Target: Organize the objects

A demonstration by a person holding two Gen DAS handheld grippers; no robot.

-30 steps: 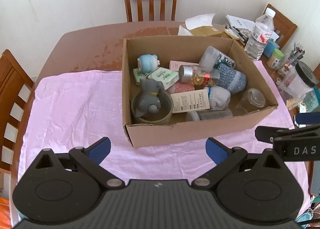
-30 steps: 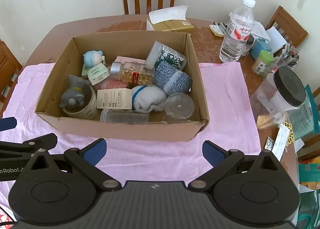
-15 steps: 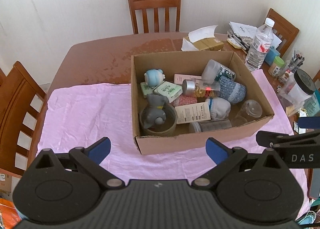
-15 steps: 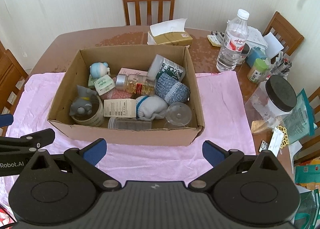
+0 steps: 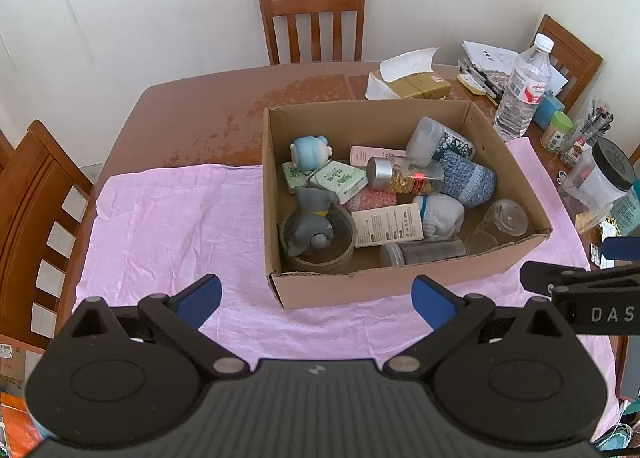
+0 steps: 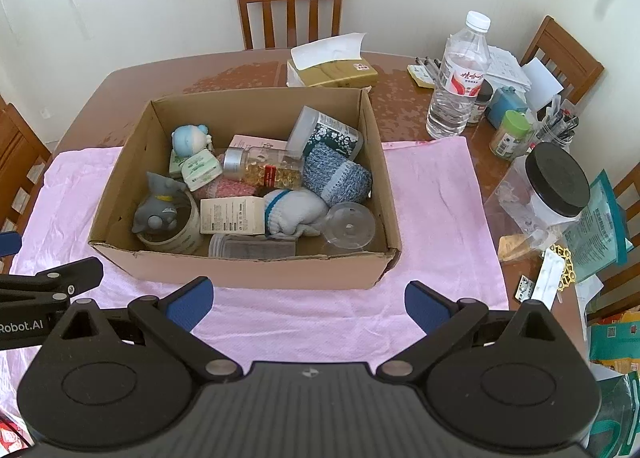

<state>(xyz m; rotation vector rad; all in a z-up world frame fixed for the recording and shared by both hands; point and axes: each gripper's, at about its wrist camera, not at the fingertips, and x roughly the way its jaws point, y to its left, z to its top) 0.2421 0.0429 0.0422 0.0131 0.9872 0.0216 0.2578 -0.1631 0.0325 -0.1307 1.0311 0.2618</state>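
Observation:
An open cardboard box (image 5: 400, 282) (image 6: 256, 270) stands on a pink cloth (image 5: 168, 218) (image 6: 432, 194). It holds several items: a grey toy (image 5: 310, 224) (image 6: 156, 206) in a tape roll, a blue figure (image 5: 310, 152), a capsule bottle (image 5: 404, 176) (image 6: 264, 170), socks (image 6: 336, 176), boxes and clear cups. My left gripper (image 5: 316, 298) is open and empty, above the cloth in front of the box. My right gripper (image 6: 306, 302) is open and empty, also in front of the box.
A water bottle (image 6: 458, 78), tissue box (image 6: 336, 72), black-lidded jar (image 6: 556, 186), small containers and papers crowd the table's right side. Wooden chairs stand at the back (image 5: 312, 18), left (image 5: 36, 218) and right. The brown table (image 5: 192, 106) shows beyond the cloth.
Both grippers have pulled back and up from the box, so it looks smaller and farther. Both stay open and empty. The items in the box have not moved.

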